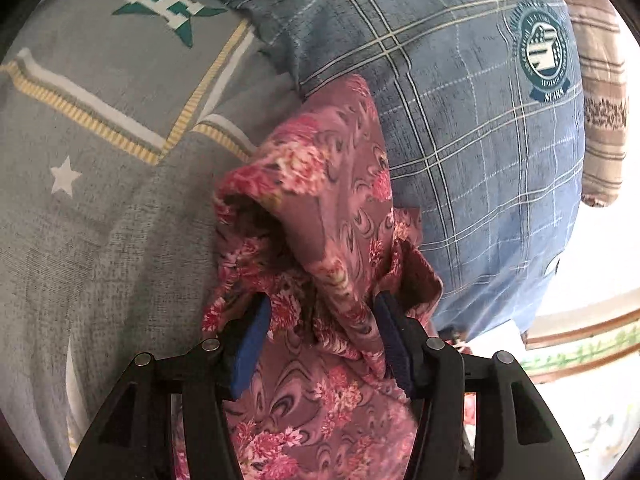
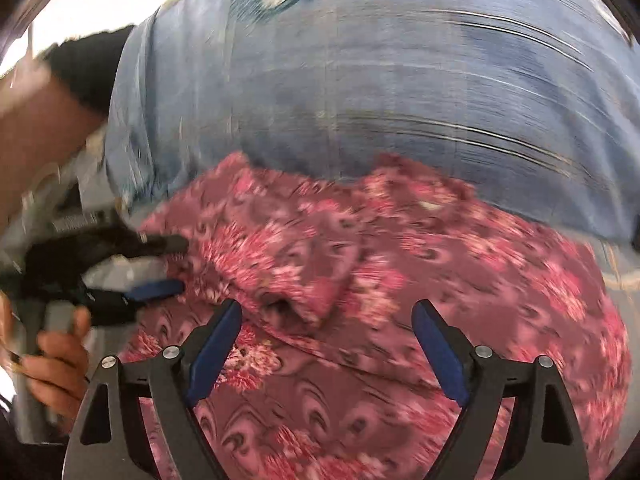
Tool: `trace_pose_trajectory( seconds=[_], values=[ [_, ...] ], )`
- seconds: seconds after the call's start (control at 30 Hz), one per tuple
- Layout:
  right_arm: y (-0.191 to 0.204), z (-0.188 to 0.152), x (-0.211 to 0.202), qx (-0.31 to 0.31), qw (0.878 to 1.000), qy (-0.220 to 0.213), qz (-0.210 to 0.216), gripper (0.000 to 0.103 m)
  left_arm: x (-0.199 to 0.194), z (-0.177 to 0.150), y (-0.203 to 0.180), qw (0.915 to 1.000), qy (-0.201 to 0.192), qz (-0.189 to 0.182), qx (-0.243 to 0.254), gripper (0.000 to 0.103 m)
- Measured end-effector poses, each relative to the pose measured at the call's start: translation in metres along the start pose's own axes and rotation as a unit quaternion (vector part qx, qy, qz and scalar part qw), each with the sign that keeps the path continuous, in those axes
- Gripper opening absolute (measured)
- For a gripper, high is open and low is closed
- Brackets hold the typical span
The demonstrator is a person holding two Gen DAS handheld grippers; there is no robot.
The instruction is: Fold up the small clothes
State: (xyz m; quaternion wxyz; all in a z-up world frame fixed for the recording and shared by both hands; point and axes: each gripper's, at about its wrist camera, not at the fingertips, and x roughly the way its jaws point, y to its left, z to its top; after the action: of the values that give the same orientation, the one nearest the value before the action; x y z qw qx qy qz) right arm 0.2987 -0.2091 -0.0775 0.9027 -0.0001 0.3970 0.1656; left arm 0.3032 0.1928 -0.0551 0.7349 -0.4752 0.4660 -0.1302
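Left wrist view: left hand-held gripper (image 1: pixel 320 332) spread, pads not pressing; bunched fold of pink floral garment (image 1: pixel 320 208) stands between its fingers, rest of garment running under them. Garment lies on bed, over blue checked pillow (image 1: pixel 480 140) and beside grey bedsheet (image 1: pixel 100 180).

Right wrist view, blurred: right hand-held gripper (image 2: pixel 326 344) spread wide above same garment (image 2: pixel 400 280), nothing between pads. Left hand-held gripper (image 2: pixel 176 264) at garment's left edge, hand (image 2: pixel 56 360) on its handle.
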Motion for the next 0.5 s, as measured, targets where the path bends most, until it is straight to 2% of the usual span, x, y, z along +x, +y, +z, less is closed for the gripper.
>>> trace_pose_trajectory(
  seconds=[0.1, 0.17, 0.23, 0.27, 0.3, 0.43, 0.5],
  values=[
    [0.015, 0.006, 0.019, -0.027, 0.999, 0.009, -0.021, 0.088, -0.001, 0.003, 0.006, 1.0, 0.0, -0.001, -0.004, 0.053],
    [0.016, 0.01, 0.024, -0.025, 0.999, 0.007, -0.019, 0.083, -0.006, 0.003, 0.009, 1.0, -0.001, 0.0, -0.005, 0.053],
    [0.014, 0.013, 0.027, -0.016, 1.0, -0.001, -0.01, 0.053, -0.006, 0.003, 0.009, 1.0, -0.001, 0.001, -0.005, 0.053],
    [0.011, 0.015, 0.028, -0.008, 1.0, -0.001, 0.0, 0.024, -0.006, 0.003, 0.009, 1.0, -0.001, 0.001, -0.005, 0.053],
    [0.004, 0.015, 0.027, 0.014, 1.0, 0.001, 0.015, 0.017, -0.006, 0.003, 0.009, 1.0, -0.002, 0.002, -0.004, 0.053],
    [-0.037, 0.009, 0.006, 0.11, 0.993, -0.029, 0.045, 0.015, -0.007, 0.0, 0.005, 1.0, -0.004, 0.005, -0.003, 0.053],
    [-0.069, 0.0, -0.01, 0.172, 0.982, -0.046, 0.054, 0.014, -0.007, -0.001, 0.004, 1.0, -0.005, 0.007, -0.001, 0.053]
  ],
)
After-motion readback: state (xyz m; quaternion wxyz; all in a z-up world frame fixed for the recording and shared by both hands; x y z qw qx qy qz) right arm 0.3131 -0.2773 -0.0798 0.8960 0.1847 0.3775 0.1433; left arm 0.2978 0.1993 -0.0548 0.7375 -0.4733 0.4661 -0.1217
